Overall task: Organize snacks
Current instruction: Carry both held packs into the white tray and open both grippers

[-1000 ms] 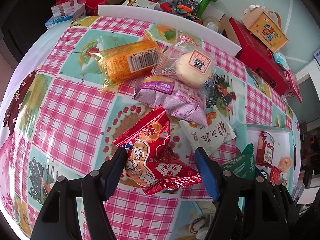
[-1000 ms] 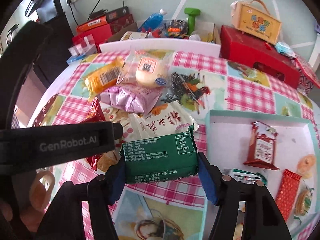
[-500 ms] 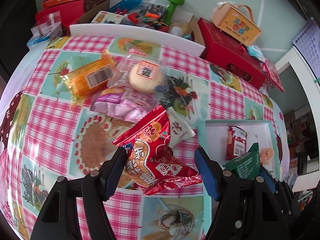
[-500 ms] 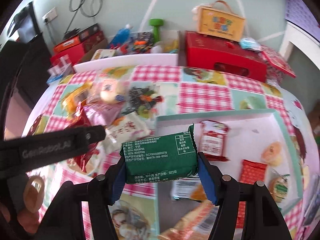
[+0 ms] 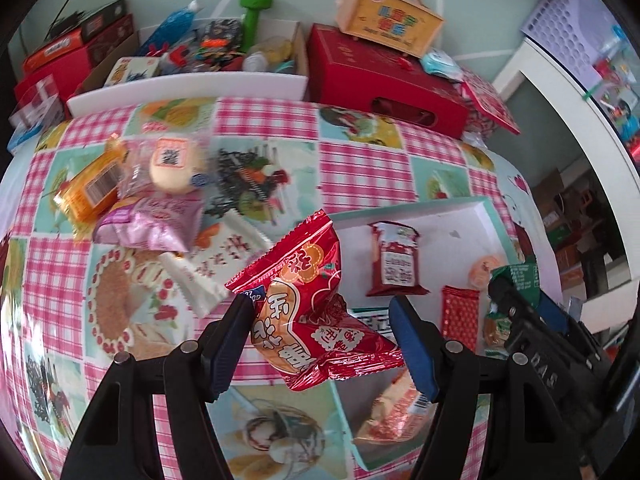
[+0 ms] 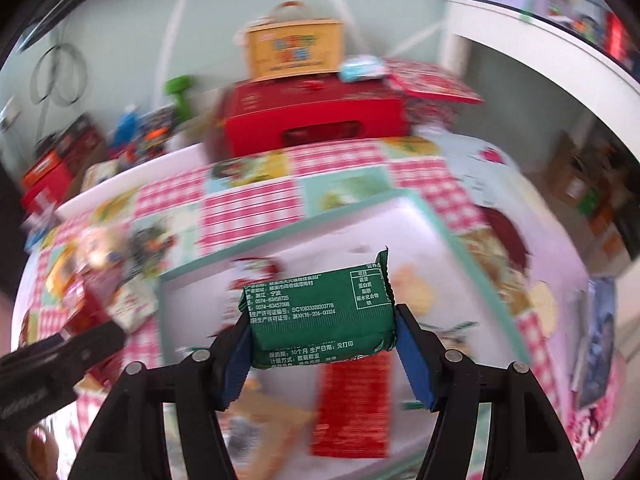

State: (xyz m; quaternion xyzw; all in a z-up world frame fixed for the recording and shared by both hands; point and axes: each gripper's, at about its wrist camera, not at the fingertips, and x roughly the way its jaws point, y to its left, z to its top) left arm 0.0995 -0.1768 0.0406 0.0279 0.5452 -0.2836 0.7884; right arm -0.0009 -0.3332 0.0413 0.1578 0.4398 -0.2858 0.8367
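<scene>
The left gripper pinches a crinkled red snack bag, held in the air over the near left wall of the white tray. The right gripper clamps a green snack packet above the tray's inside, where a dark red packet and a flat red sachet lie. At ten o'clock from the left gripper, an orange pack, a bun and a purple bag sit piled on the checked surface.
</scene>
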